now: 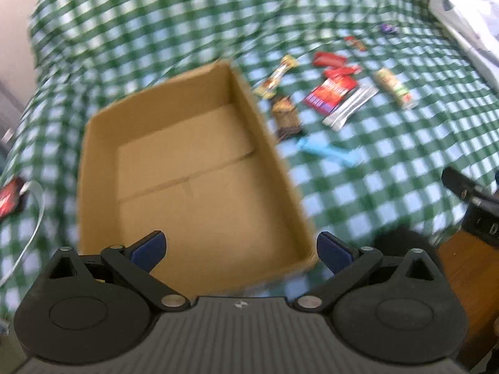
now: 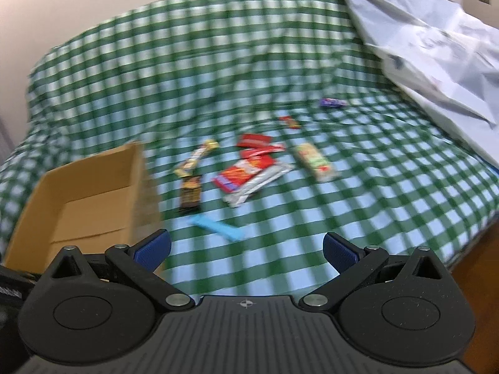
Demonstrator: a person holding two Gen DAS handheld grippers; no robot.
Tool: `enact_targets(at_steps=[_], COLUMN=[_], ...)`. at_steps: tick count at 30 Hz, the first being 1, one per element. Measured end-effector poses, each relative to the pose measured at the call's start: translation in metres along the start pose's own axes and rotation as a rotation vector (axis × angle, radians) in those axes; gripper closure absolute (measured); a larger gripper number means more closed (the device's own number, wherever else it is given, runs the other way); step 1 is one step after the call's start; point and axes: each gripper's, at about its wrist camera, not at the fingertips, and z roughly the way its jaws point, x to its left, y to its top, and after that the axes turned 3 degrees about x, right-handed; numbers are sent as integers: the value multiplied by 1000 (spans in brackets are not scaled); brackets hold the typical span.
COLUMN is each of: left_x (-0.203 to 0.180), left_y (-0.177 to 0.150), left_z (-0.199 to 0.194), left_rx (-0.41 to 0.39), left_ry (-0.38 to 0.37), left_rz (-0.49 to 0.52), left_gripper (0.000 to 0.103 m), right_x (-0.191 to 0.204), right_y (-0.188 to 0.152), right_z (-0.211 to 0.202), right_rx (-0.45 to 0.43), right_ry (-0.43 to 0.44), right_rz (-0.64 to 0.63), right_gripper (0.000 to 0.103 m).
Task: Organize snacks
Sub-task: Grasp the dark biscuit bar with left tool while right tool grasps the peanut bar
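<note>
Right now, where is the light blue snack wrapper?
The flat light blue snack wrapper lies on the green checked cloth, just right of the open cardboard box and nearer the cameras than the dark brown snack packet; it shows in both wrist views.

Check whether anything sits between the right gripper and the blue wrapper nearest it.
Nothing visible does. The right gripper is open, and only bare checked cloth lies between it and the blue wrapper. The cardboard box sits off to the left.
</note>
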Motion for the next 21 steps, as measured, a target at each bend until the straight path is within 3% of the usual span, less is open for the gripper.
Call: enact_targets(at_steps=[5, 13, 19, 21], left_x=[-43, -98, -90, -84], left_y=[71, 177, 203, 204], left_z=[38, 165, 250, 263], left_rx=[-24, 98, 201, 206], left_ry=[-31, -112, -95, -93], left_rz=[53, 35, -46, -21], left_gripper=[0, 0, 0, 1], right_x=[-41, -83, -97, -96], right_y=[20, 63, 88, 93], right_z=[47, 163, 255, 280], right_rx=[11, 56, 106, 119], right_ry=[-77, -96, -73, -71], right_rz=[23, 32, 45, 30], right_gripper=[0, 0, 0, 0])
